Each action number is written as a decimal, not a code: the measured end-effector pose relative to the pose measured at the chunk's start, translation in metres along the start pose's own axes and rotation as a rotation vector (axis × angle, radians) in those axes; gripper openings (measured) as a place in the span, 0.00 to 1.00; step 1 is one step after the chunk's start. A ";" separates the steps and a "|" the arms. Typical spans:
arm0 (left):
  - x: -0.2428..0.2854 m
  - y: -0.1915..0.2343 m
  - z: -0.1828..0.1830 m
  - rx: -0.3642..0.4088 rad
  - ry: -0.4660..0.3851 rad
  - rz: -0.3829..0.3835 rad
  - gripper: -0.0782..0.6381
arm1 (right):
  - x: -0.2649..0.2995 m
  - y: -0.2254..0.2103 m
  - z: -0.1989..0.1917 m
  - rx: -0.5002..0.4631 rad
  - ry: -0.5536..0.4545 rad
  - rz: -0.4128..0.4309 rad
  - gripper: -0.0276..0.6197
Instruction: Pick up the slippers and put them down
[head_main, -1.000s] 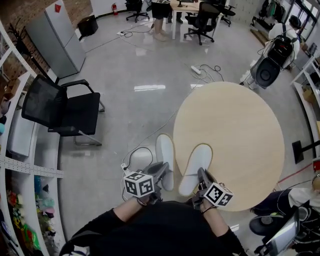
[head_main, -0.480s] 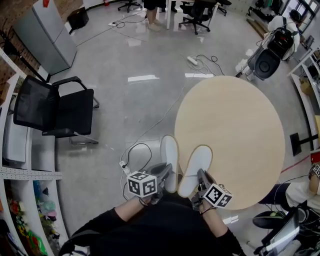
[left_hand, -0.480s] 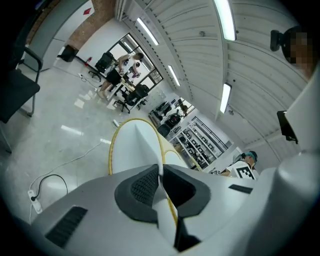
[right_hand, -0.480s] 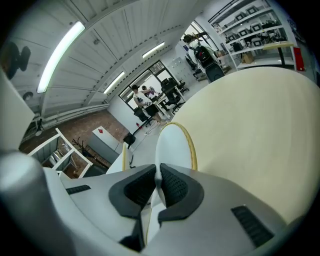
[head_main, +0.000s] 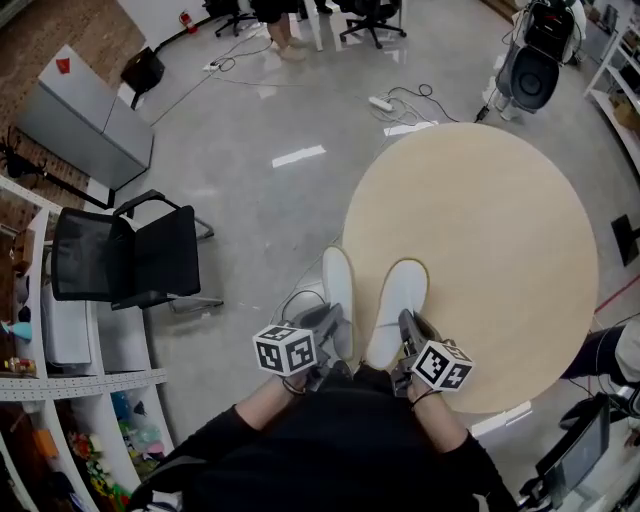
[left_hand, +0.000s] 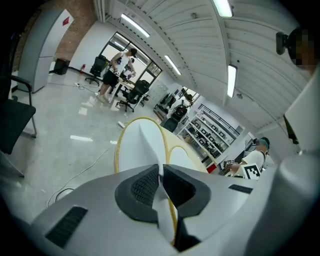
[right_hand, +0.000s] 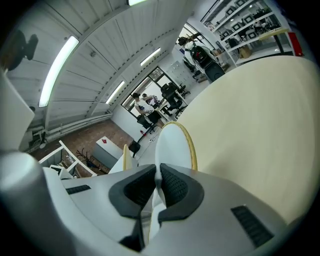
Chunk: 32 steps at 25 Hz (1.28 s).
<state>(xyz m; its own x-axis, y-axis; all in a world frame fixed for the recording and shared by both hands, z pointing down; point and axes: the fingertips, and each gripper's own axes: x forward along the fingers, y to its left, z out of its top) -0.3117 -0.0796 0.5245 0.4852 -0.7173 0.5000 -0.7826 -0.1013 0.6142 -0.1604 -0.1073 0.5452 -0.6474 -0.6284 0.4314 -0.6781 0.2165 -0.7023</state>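
slippers (head_main: 396, 312) carried farther forward, over round table (head_main: 500, 220)

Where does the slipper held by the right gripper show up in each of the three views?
Head view: right slipper at lower centre, its heel in the right gripper.
Left gripper view: the slipper sits centre right, beside the left slipper.
Right gripper view: the slipper at centre, pinched between the jaws.
Shared landmark: grey cabinet with a red mark, toward the left in all three.
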 end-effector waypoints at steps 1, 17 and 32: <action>0.008 -0.001 0.001 0.003 0.012 0.005 0.16 | 0.000 -0.006 0.004 0.008 -0.005 -0.003 0.09; 0.141 0.020 0.064 0.131 0.196 -0.064 0.16 | 0.031 -0.067 0.062 0.117 -0.168 -0.198 0.09; 0.240 0.088 0.142 0.174 0.375 -0.174 0.16 | 0.157 -0.068 0.115 0.168 -0.206 -0.349 0.09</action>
<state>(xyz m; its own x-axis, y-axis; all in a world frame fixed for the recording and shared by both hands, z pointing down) -0.3191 -0.3581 0.6119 0.6982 -0.3827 0.6050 -0.7152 -0.3354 0.6132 -0.1765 -0.3064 0.5956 -0.2952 -0.7817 0.5494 -0.7667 -0.1493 -0.6244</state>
